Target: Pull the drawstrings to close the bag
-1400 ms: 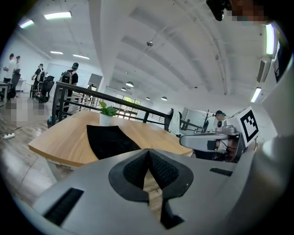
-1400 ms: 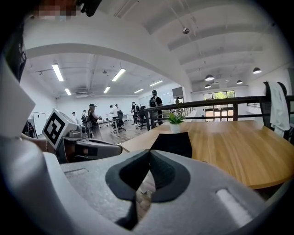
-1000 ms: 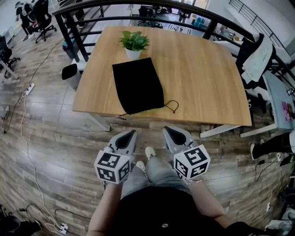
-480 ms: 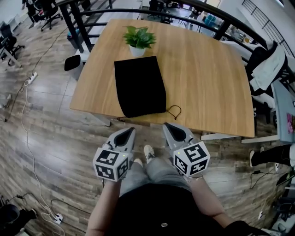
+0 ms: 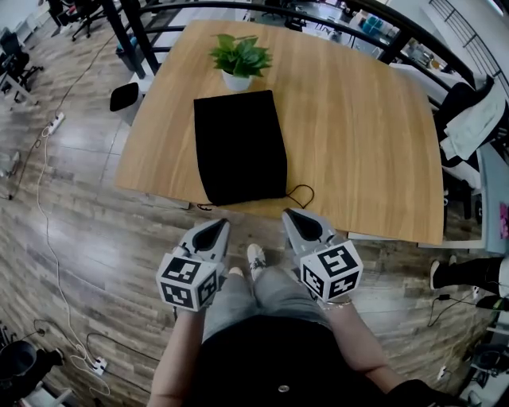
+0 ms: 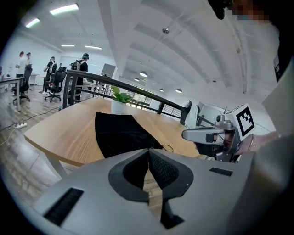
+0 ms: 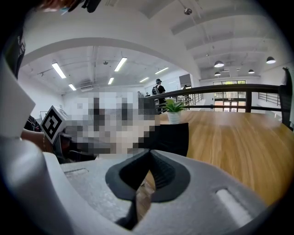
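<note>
A black drawstring bag point(image 5: 241, 145) lies flat on the wooden table point(image 5: 358, 135), its mouth toward the near edge. A thin black drawstring loop point(image 5: 300, 194) trails from its right corner, and a short cord end point(image 5: 204, 207) shows at the left corner. My left gripper point(image 5: 218, 226) is shut and empty, just short of the table's near edge, below the bag's left corner. Shut and empty too, my right gripper point(image 5: 292, 215) hovers close to the loop. The bag point(image 6: 120, 132) and loop point(image 6: 166, 148) appear in the left gripper view; the bag point(image 7: 169, 138) shows in the right gripper view.
A potted green plant point(image 5: 238, 62) stands behind the bag on the table. A dark metal railing point(image 5: 270, 9) runs behind the table. Cables point(image 5: 44, 230) lie on the wooden floor to the left. Clothes point(image 5: 475, 119) hang over a chair at right. People stand far off.
Both grippers have moved forward toward the table's near edge and the bag's mouth. The table and bag look closer in the head view. Both stay shut.
</note>
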